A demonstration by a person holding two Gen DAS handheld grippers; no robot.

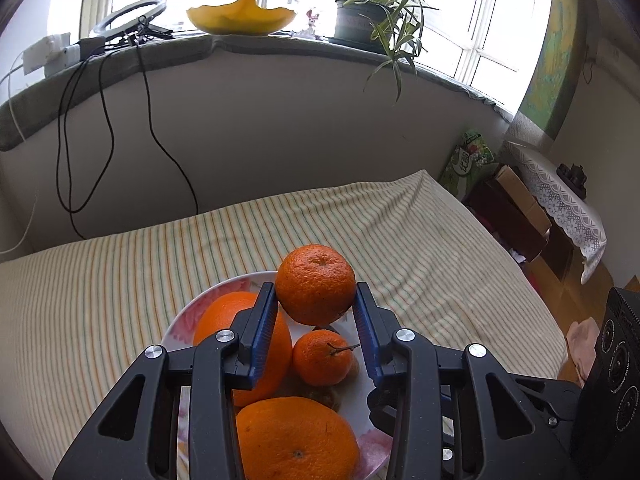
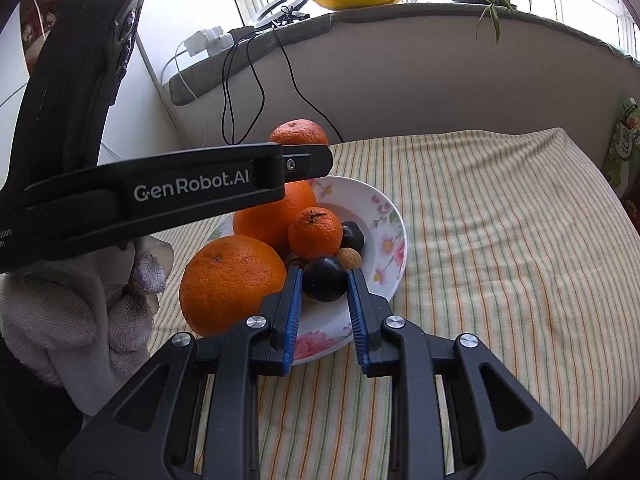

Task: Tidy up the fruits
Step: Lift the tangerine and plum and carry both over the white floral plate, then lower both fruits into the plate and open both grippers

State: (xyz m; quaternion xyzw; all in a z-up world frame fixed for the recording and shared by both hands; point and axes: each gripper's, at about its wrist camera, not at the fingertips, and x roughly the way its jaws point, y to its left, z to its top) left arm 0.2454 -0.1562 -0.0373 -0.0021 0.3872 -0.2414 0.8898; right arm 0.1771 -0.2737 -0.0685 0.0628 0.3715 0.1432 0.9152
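We pinch a mandarin (image 1: pixel 315 285) in our left gripper (image 1: pixel 316 300) above the plate (image 2: pixel 390 216) while our right gripper (image 2: pixel 324 280) clamps a dark plum (image 2: pixel 325 278); next, each needs a resting spot

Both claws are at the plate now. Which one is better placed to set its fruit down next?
Probably the left claw: it is shut on the tangerine, held above the plate of oranges. The right claw brackets the dark plum low on the plate, but whether it grips is unclear.
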